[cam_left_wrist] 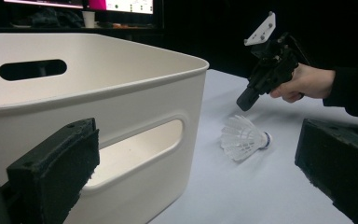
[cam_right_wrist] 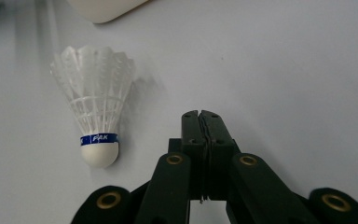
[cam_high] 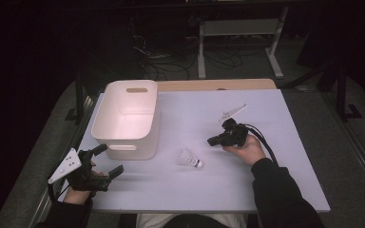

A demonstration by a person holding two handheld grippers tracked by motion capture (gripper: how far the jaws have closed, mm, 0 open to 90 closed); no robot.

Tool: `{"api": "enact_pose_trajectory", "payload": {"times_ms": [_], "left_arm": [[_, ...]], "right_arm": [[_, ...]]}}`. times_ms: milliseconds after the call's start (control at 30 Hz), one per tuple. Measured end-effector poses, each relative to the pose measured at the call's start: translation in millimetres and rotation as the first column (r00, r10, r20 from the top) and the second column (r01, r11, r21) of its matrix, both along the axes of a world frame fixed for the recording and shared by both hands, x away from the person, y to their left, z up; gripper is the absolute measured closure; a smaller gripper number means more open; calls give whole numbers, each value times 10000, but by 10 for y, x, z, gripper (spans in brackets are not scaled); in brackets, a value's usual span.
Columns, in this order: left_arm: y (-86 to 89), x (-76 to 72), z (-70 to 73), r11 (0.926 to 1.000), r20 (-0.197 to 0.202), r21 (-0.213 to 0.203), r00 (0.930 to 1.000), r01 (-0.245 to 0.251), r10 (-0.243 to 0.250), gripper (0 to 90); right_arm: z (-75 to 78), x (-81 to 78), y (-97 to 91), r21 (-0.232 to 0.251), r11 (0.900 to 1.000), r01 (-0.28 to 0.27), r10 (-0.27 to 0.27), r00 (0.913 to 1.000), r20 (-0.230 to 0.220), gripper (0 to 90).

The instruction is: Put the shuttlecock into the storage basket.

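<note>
1. my left gripper [cam_high: 108, 160] sits near left, jaws wide apart, beside the white plastic handled bin [cam_high: 126, 118].
2. my right gripper [cam_right_wrist: 200, 116] is pressed together, empty.
3. the white feathered shuttlecock [cam_high: 188, 159] lies mid-table between them.

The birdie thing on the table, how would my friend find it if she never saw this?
Start at the big white bin on the left side of the white table. Just right of its front corner, lying on its side on the bare tabletop, is the shuttlecock. It's the small feathery white cone with a round cork tip and a blue band.
</note>
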State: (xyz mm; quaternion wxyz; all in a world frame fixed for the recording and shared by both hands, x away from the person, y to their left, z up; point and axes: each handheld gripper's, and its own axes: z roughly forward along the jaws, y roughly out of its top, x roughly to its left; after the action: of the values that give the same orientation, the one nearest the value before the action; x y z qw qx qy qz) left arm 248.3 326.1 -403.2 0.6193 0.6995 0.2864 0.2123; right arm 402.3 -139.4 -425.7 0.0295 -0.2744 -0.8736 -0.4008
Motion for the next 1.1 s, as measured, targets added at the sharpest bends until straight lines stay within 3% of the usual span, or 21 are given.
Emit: {"api": "enact_pose_trajectory", "payload": {"times_ms": [200, 433, 700, 767, 867, 1100], "left_arm": [[-1, 0, 0, 10000, 5, 5, 10000, -7, 7, 0], [-1, -1, 0, 10000, 10, 5, 10000, -10, 10, 0], [-2, -1, 0, 10000, 8, 9, 10000, -13, 13, 0], [-3, -1, 0, 10000, 9, 10, 10000, -18, 18, 0], [-3, -2, 0, 10000, 13, 10, 10000, -27, 27, 0], [-2, -2, 0, 10000, 4, 12, 10000, -20, 20, 0]], "right_arm": [[86, -80, -5, 225, 9997, -115, 111, 9998, 188, 869], [220, -222, 27, 444, 9987, -258, 243, 9991, 350, 696], [267, -319, 14, 558, 9977, -396, 374, 9986, 384, 660], [301, -420, 15, 694, 9954, -659, 630, 9971, 436, 656], [304, -442, 22, 687, 9950, -731, 699, 9964, 477, 655], [289, -699, 130, 303, 9841, -1751, 1739, 9839, 406, 653]]}}
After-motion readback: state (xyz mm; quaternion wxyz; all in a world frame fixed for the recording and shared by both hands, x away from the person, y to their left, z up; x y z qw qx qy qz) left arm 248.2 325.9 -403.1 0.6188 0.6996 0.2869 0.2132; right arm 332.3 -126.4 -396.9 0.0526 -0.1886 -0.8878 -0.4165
